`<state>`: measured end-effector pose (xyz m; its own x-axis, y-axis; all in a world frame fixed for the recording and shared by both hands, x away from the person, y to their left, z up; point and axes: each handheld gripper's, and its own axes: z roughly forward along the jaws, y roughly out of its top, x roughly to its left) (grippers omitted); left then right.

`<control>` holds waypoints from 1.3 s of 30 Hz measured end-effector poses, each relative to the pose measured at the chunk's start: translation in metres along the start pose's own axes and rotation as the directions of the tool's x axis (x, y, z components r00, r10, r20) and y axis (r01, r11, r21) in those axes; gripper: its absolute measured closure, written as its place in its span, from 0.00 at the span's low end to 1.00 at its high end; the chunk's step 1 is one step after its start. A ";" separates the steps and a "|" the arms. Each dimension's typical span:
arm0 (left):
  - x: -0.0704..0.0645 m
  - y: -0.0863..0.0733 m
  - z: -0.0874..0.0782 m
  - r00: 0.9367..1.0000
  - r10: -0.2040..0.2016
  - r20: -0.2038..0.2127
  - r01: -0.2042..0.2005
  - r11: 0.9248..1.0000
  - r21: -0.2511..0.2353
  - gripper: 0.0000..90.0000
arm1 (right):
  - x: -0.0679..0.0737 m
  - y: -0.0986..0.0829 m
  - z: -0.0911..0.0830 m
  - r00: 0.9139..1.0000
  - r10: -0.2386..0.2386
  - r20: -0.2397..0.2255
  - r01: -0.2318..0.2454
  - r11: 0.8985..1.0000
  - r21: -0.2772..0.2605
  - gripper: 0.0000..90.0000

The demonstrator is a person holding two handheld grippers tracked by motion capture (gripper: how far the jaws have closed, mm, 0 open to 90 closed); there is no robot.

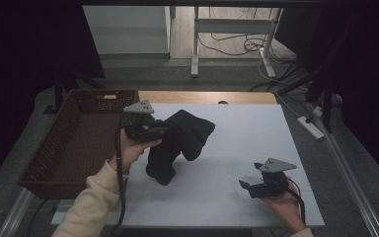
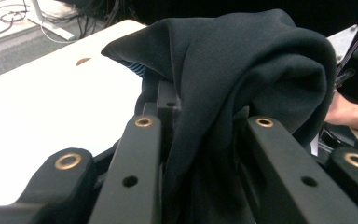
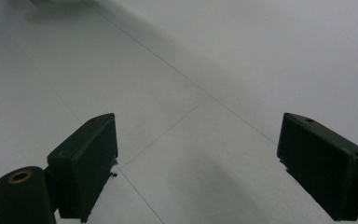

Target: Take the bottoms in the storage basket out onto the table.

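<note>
Left gripper (image 1: 165, 129) has its jaws clamped on a bunched fold of the dark garment (image 1: 180, 143) and holds it up off the white table (image 1: 237, 138) — in the left gripper view the cloth (image 2: 242, 70) wads thickly between the jaws and spills over them. Most of the garment hangs in the air, with its lower end drooping to or just above the table. Right gripper (image 1: 245, 186) rests low near the front right of the table, jaws wide apart and holding nothing, well apart from the cloth.

If the wicker basket (image 1: 54, 148) on the left is the goal, the carry looks best done by lifting until the trailing end clears the rim, then swinging over the middle before letting go — a low drag could snag the weave. A deep bite like this one seems unlikely to slip.
</note>
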<state>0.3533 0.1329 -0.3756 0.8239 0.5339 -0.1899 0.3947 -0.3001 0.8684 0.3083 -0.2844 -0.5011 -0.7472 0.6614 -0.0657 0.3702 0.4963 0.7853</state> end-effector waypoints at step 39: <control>-0.004 -0.019 0.121 0.997 -0.005 0.076 -0.012 0.974 0.228 0.83 | 0.000 0.000 0.000 1.000 -0.005 -0.008 0.005 1.000 0.009 0.14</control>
<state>0.3919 0.0406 -0.4472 0.8504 0.4738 -0.2289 0.4670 -0.4791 0.7432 0.3079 -0.2844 -0.5012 -0.7535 0.6543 -0.0649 0.3713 0.5049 0.7792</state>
